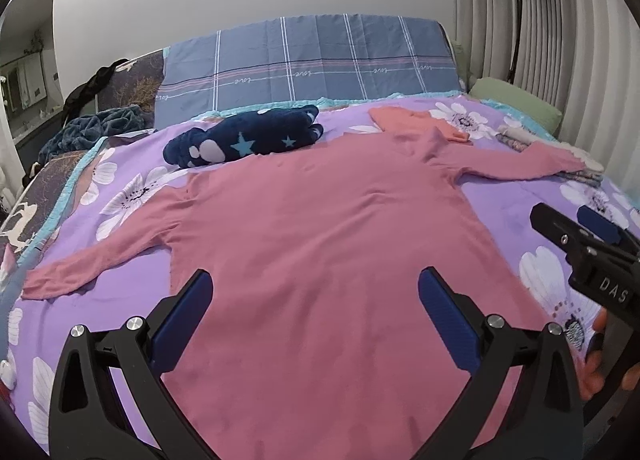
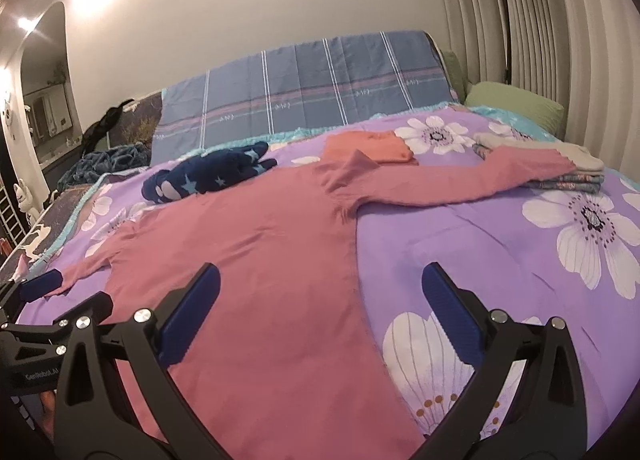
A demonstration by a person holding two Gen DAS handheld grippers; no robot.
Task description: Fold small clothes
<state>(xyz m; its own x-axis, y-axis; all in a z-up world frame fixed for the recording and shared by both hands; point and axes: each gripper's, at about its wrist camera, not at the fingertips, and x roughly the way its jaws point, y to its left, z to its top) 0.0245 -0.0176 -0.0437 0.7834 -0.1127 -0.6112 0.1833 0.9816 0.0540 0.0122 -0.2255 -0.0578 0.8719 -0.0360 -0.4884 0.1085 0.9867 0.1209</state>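
A pink long-sleeved top (image 1: 320, 244) lies flat on the bed, sleeves spread left and right, neck toward the far side; it also shows in the right wrist view (image 2: 256, 260). My left gripper (image 1: 316, 284) is open and empty, hovering over the top's lower body. My right gripper (image 2: 320, 280) is open and empty over the top's right side edge; it shows at the right in the left wrist view (image 1: 580, 228). The left gripper shows at the left edge in the right wrist view (image 2: 56, 296).
A purple floral bedcover (image 2: 480, 228) covers the bed. A navy star-patterned garment (image 1: 244, 138) lies rolled at the far side. A folded orange garment (image 2: 372, 146) and a stack of folded clothes (image 2: 568, 168) lie far right. A blue plaid cover (image 1: 312, 60) and green pillow (image 1: 516, 102) are behind.
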